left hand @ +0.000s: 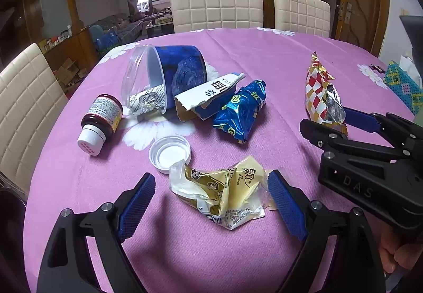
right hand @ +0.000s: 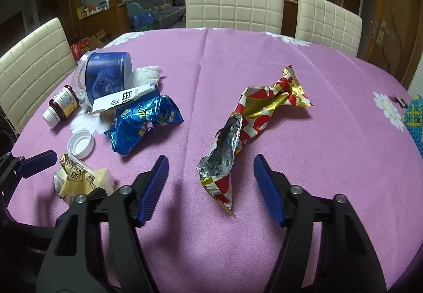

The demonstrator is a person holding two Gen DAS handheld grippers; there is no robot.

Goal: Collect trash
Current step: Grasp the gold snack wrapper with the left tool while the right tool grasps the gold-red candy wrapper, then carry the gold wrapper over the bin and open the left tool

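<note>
A crumpled cream and gold wrapper lies on the purple tablecloth. My left gripper stands open around it, one blue pad on each side. A red, white and gold foil wrapper lies stretched out, its silver torn end between the fingers of my open right gripper, with a gap on both sides. Further trash sits to the left: a blue foil wrapper, a torn white carton, a tipped blue tub, a dark bottle and a white cap.
Cream padded chairs stand along the table's far and left sides. A beaded blue and yellow box sits at the right edge. In the right wrist view, bare cloth stretches right of the foil wrapper.
</note>
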